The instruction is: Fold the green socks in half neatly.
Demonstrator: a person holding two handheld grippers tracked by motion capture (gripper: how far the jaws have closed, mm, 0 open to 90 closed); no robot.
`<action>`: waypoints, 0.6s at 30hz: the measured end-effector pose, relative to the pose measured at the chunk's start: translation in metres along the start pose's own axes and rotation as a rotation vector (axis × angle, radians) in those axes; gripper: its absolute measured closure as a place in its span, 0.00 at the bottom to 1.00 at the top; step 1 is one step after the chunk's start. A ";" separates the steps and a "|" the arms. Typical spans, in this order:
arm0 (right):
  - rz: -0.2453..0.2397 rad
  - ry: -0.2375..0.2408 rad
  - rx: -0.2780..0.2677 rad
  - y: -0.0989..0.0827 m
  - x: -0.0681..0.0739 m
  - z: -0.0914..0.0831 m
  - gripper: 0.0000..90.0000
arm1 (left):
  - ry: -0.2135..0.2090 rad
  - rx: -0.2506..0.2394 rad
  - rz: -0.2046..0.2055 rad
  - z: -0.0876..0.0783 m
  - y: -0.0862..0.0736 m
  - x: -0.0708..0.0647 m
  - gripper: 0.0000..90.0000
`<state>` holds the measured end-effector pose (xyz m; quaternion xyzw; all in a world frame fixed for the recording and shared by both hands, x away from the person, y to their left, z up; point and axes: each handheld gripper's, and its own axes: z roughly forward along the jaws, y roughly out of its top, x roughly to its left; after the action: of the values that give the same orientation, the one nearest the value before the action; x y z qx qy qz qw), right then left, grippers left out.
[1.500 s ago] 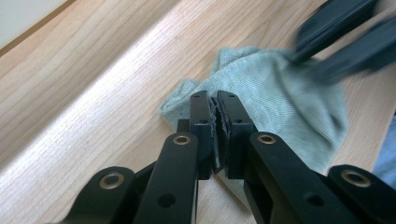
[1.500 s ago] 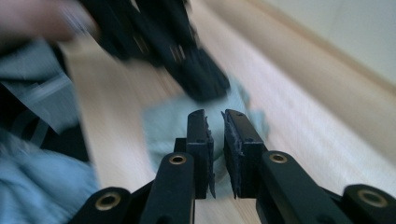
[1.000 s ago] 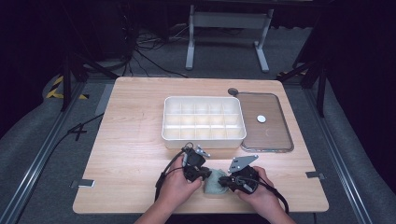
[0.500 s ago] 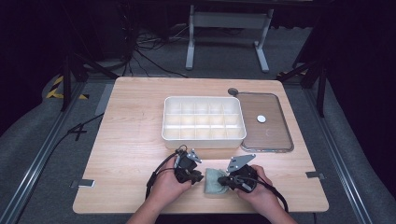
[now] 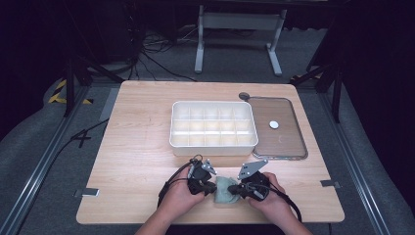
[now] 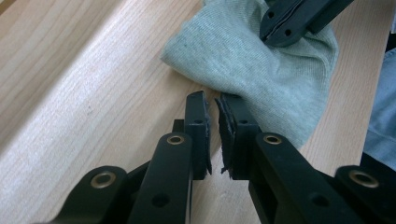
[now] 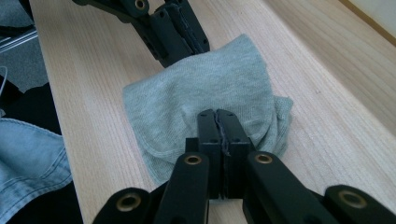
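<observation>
Because the grey-green cloth lies bunched at the near edge of the bench, between the two hands, little margin is left before it could be dragged off toward the person. It is folded loosely on itself, so any pull is likely to be taken by one layer alone and the fold undone rather than moved whole.

The right tool is pressed together on the near edge of the cloth, with a ridge of fabric gathered just beyond its tips; how many layers are caught cannot be told, and a thin bite could slip out under tension. The left tool has just been closing and is now nearly pressed together, a narrow gap still seen between its pads. Its tips sit at the cloth's edge, and whether fabric has been caught between them cannot be told. Should it shut on nothing, a lift would be carried by one side only and the cloth would hang and twist.

Farther off, the white compartment tray and the clear lid to its right are well apart from the work and unlikely to be disturbed.
</observation>
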<state>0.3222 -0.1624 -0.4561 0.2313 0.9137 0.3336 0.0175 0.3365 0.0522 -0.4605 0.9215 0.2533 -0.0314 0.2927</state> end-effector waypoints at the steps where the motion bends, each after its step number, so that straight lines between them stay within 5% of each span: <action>1: 0.001 0.001 -0.001 0.000 0.000 0.000 1.00 | 0.003 0.005 0.006 0.000 0.000 -0.001 0.92; 9: -0.002 0.004 -0.005 0.000 0.000 0.001 1.00 | -0.017 -0.056 0.076 -0.004 0.006 -0.010 0.90; 18: 0.004 0.031 -0.013 -0.001 0.000 0.001 1.00 | 0.017 -0.051 0.173 -0.006 0.013 -0.024 0.86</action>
<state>0.3223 -0.1622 -0.4578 0.2279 0.9113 0.3429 0.0042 0.3209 0.0357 -0.4442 0.9323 0.1760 0.0082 0.3157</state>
